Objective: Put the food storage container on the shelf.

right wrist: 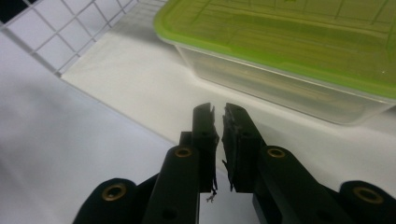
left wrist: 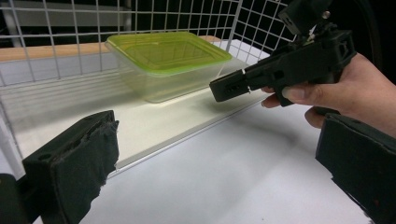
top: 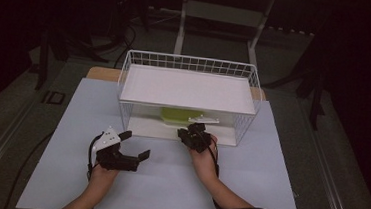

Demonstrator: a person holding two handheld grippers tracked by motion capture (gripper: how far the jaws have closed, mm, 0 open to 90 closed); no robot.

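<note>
Two grippers in play, nothing grabbed yet. Left to right as I see it from the high view.

My left gripper (top: 132, 144) sits low over the tabletop (top: 167, 183), well left of the wire basket's (top: 125, 79) open front, jaws spread wide and empty. In the left gripper view the two black pads stand far apart with only bare tabletop and the basket floor between them. It touches nothing.

Middle: the container with the green lid (left wrist: 168, 51) sits on the basket's lower white shelf (left wrist: 70, 112), under the upper white shelf (top: 190, 87), lid on, toward the back. In the high view just a strip of green shows under that upper shelf.

My right gripper (right wrist: 219, 112) is at the front edge of the lower shelf, pointed at the container's near wall. Jaws almost together, only a thin slit between the pads, nothing in it. Tip near the container but apart from it, no contact I can see. In the left gripper view my right hand (left wrist: 345, 93) holds it level, nose just short of the clear wall.

Progress, my read: early. Reach to the container is nearly done; grip and pull out of the basket all left. Jaws look too narrow for the box wall as they stand, so I'd judge they need opening first.
</note>
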